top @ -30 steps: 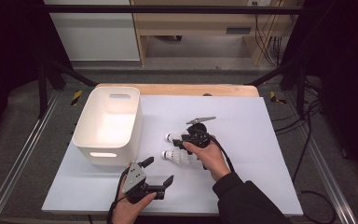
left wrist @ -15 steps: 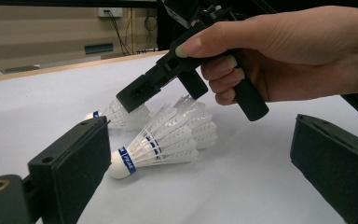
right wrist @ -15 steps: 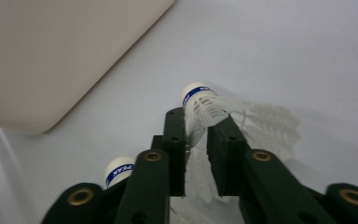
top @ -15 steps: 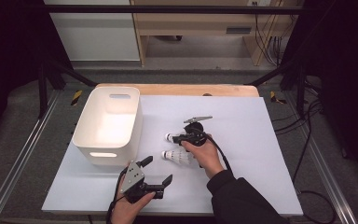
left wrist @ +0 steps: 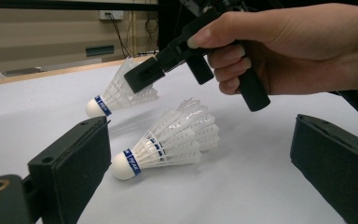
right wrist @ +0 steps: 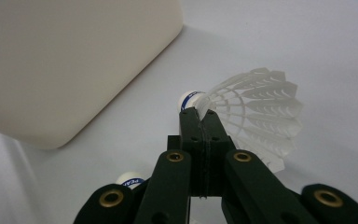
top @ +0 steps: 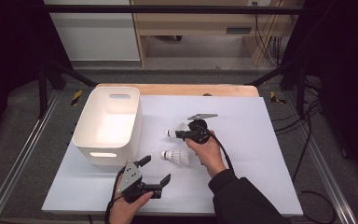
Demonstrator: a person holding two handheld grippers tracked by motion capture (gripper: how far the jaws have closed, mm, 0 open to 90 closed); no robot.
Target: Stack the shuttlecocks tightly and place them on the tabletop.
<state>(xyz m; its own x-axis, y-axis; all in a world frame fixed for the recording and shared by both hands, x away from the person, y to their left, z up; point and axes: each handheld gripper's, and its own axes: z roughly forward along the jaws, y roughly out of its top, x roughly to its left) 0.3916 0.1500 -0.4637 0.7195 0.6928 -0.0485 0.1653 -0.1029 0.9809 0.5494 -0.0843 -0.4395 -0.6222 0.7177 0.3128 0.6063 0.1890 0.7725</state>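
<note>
Overhead, in the high view, a white sheet [top: 261,154] is seen spread over the table, with a white bin [top: 107,126] set at its left. The right gripper [top: 181,134] is held over the middle of the sheet, its jaws having just been closing, and the far shuttlecock [top: 176,131] is caught between them by its feather skirt, cork end pointed left toward the bin. A second shuttlecock [top: 177,156] lies flat on the sheet just nearer, close beside the right hand [top: 209,151]. The left gripper [top: 154,171] is held at the near edge, its jaws spread wide with nothing between them. From the left gripper view, the near shuttlecock [left wrist: 168,144] is seen lying on the sheet between and beyond the two spread jaws, untouched, while the far shuttlecock [left wrist: 121,95] is pinched by the right gripper [left wrist: 142,77] farther off. Through the right gripper view, the jaws are seen pressed together on the thin feather edge of the held shuttlecock [right wrist: 254,114], with the bin wall [right wrist: 74,60] at the left.
</note>
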